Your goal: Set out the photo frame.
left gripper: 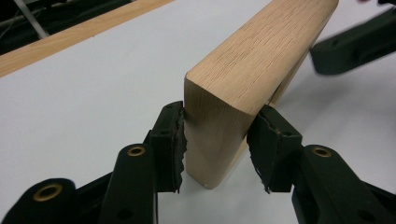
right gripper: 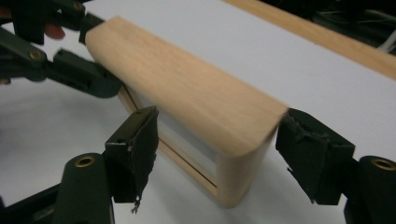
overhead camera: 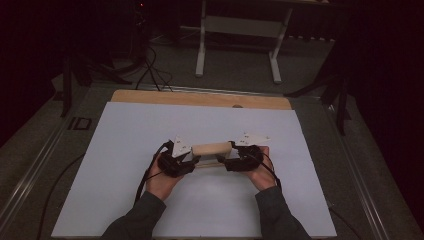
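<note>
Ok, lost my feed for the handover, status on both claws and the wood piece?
Left claw clamped on one end of wooden frame. Right claw open astride the other end, pads clear. Nothing in the way on white board.

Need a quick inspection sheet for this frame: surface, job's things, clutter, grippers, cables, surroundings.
Surface: white sheet on a wooden table, bare wood strip along the far edge.
Job's things: wooden frame block with a rounded top, between both grippers.
Clutter: nothing seen on the sheet.
Grippers: left gripper pads touch one end of the block; right gripper straddles the other end, pads apart from the wood.
Cables: black cable trails from the left gripper; more cables on the floor beyond.
Surroundings: dark room, white stand behind the table.
</note>
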